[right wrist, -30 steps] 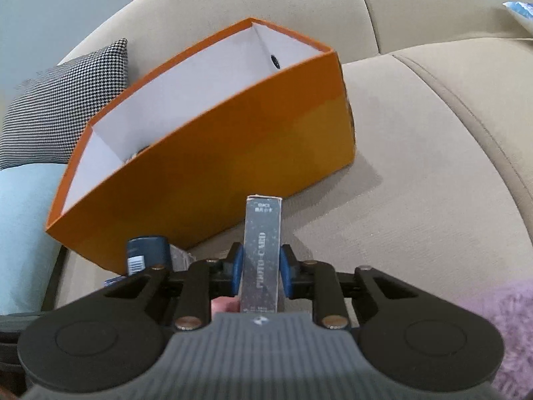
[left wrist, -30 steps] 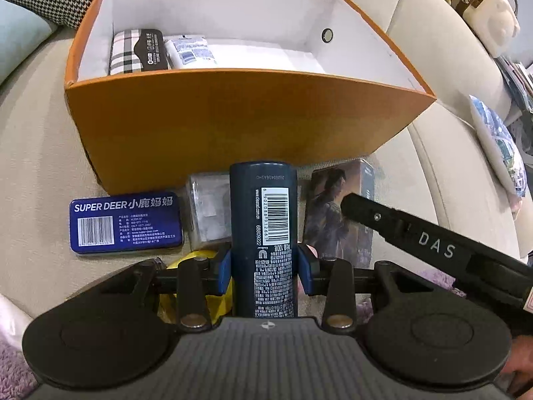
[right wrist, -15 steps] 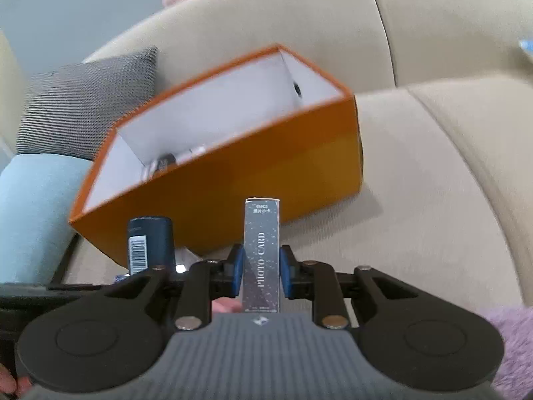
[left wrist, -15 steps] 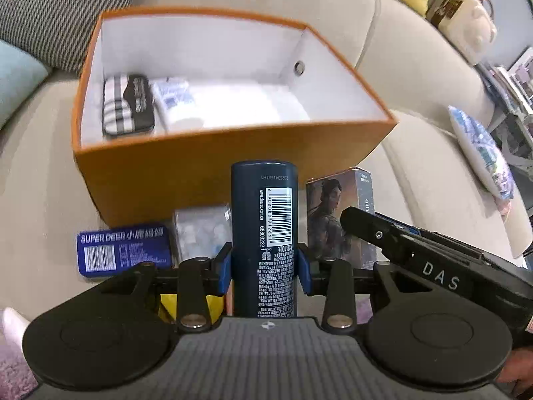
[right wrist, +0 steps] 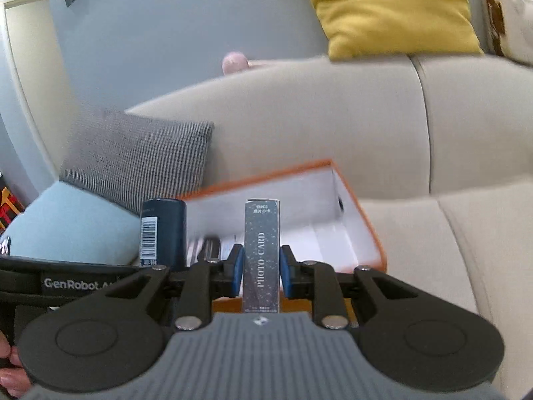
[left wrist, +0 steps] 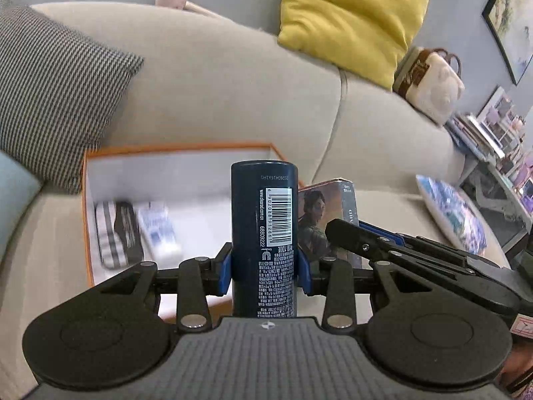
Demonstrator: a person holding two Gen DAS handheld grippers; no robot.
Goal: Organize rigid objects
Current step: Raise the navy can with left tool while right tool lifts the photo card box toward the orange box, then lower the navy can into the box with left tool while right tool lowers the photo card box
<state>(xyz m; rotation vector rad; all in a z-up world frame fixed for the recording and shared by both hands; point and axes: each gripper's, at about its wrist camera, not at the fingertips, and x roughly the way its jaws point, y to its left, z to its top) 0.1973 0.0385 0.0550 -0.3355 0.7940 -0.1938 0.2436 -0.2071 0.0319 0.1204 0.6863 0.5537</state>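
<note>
Two grippers are each loaded, and we see both lifted above the sofa seat. Nearest in the left wrist view, the left gripper [left wrist: 265,266] has its blue-padded jaws pinching a dark navy cylindrical bottle [left wrist: 263,230] that stands upright, barcode label facing the camera. Just to its right the right gripper [right wrist: 261,271] reaches in from the side; in its own view we see its jaws pressed on the narrow sides of a slim grey box printed "PHOTO CARD" [right wrist: 261,253], held upright, its illustrated face showing in the left view. Beyond and below both held things lies an open orange cardboard box [left wrist: 87,220] with a white interior, resting on the beige sofa [left wrist: 233,93]. Inside it, at the left end, we make out a plaid-patterned case [left wrist: 115,233] and a small white packet with blue print [left wrist: 158,230] lying side by side, both blurred. Farther back a houndstooth cushion [left wrist: 53,90] leans at the left, with a pale blue cushion [right wrist: 70,223] beside it, and a yellow cushion [left wrist: 349,16] sits on top of the sofa back against the grey wall.
</note>
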